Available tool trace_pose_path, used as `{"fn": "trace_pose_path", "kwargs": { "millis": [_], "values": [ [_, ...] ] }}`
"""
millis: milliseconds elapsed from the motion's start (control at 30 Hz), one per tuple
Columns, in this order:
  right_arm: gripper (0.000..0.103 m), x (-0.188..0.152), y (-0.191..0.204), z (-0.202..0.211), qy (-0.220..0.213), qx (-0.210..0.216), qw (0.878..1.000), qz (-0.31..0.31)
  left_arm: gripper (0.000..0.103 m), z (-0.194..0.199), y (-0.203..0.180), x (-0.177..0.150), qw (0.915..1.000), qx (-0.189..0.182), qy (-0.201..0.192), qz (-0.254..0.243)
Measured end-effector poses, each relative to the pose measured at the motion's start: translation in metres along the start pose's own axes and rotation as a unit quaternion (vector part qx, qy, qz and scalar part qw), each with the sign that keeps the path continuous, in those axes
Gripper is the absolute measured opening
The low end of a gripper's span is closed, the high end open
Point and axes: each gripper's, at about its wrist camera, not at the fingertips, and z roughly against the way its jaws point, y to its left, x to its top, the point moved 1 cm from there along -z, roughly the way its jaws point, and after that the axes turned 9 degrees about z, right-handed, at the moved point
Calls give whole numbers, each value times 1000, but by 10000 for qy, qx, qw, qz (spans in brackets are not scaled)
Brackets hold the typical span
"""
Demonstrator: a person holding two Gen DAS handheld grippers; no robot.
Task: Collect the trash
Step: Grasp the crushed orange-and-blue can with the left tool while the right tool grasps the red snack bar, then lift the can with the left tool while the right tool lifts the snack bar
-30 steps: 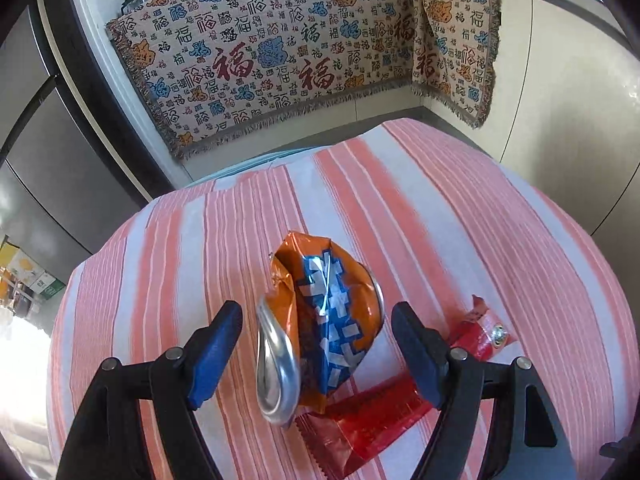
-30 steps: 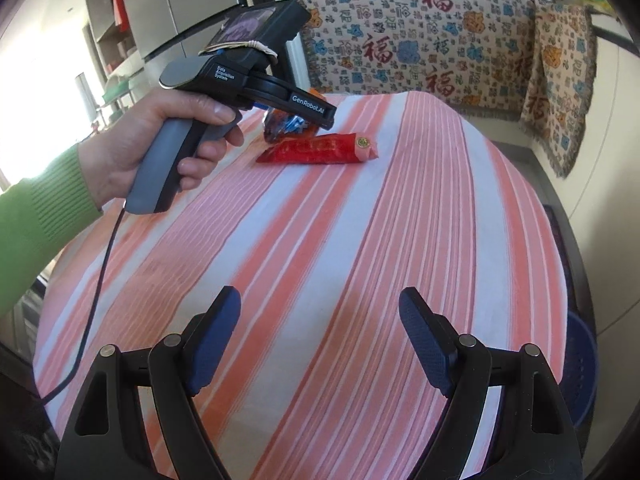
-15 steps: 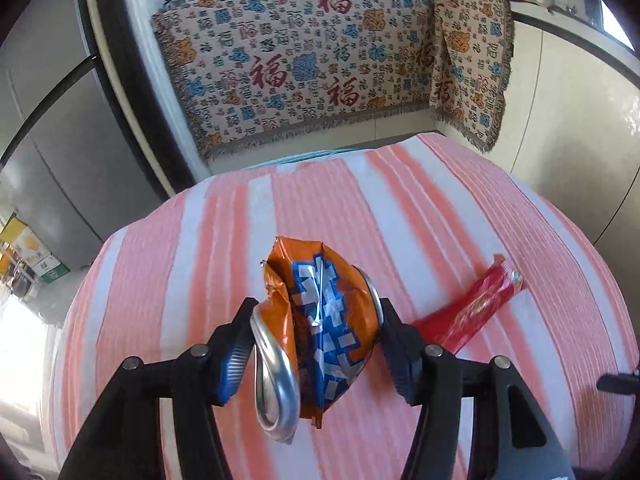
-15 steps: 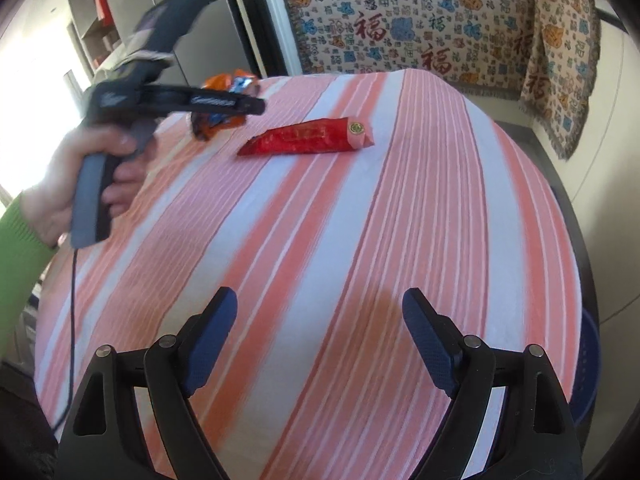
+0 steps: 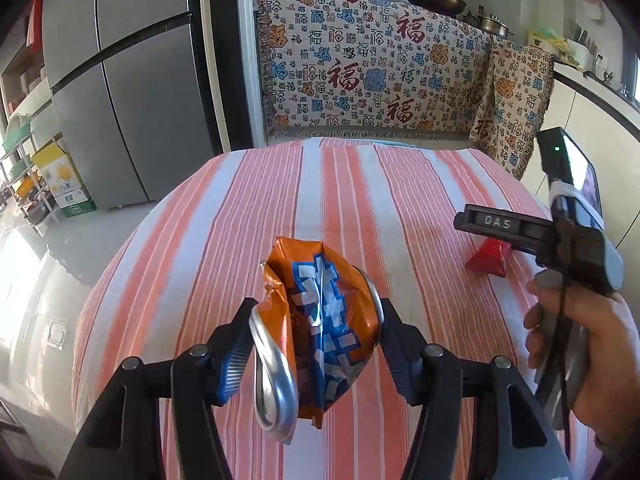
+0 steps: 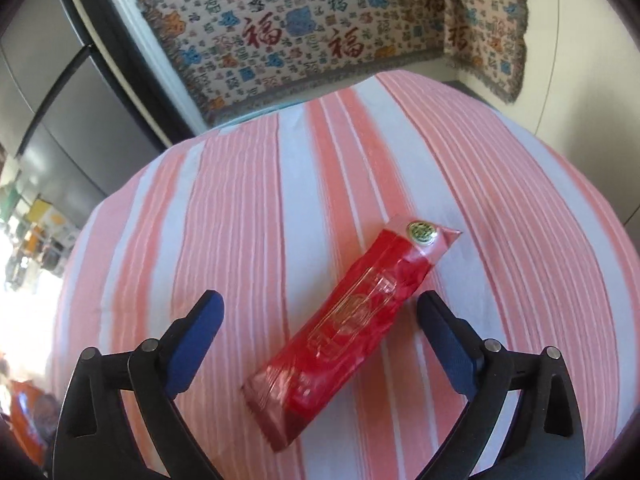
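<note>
The left gripper (image 5: 316, 344) pinches a crushed orange can (image 5: 316, 328) above the striped tablecloth (image 5: 248, 216); the right gripper (image 6: 320, 340) hovers with jaws opening, straddling a red wrapper (image 6: 352, 320) lying untouched on the cloth, right of the can.

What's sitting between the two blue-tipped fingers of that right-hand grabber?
The red wrapper lies diagonally on the striped tablecloth between the right gripper's opening fingers, untouched, as its own wrist view shows.
</note>
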Motion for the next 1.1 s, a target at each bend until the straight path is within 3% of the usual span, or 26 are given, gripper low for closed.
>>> {"fn": "trace_pose_path", "kwargs": {
  "millis": [67,100,200,333,433,533,600,633,667,800,867,1100],
  "values": [
    [41,0,-4,1,-62,-295,9989,364,60,2,0,-4,10000,-57,45,-56],
    [32,-3,-10,5,-85,-171,9985,515,60,3,-2,-6,9999,-89,71,-86],
    [26,-19,-21,21,-88,393,9922,1184,60,7,-9,-14,9994,-280,180,-122],
    [26,-65,-36,59,-12,1195,9716,2042,60,12,-30,-32,9975,-548,353,-263],
    [26,-103,-50,88,52,1408,9599,2424,60,13,-50,-48,9962,-636,420,-431],
    [30,-128,-63,104,-47,1368,9584,2506,61,9,-67,-65,9955,-615,453,-553],
    [48,-136,-67,106,-117,1373,9607,2410,63,5,-74,-74,9958,-500,427,-638],
    [65,-137,-68,106,-139,1357,9626,2339,63,5,-77,-77,9962,-407,320,-705],
    [73,-138,-68,105,-165,1361,9643,2266,66,4,-79,-80,9962,-291,292,-770],
    [84,-139,-61,103,-44,1187,9651,2334,76,5,-66,-91,9969,-229,382,-653],
    [90,-139,-60,102,-30,1151,9648,2363,76,8,-53,-100,9974,-283,441,-486],
    [92,-136,-62,104,151,1243,9636,2360,76,22,-41,-105,9974,-518,435,-264]
  ]
}}
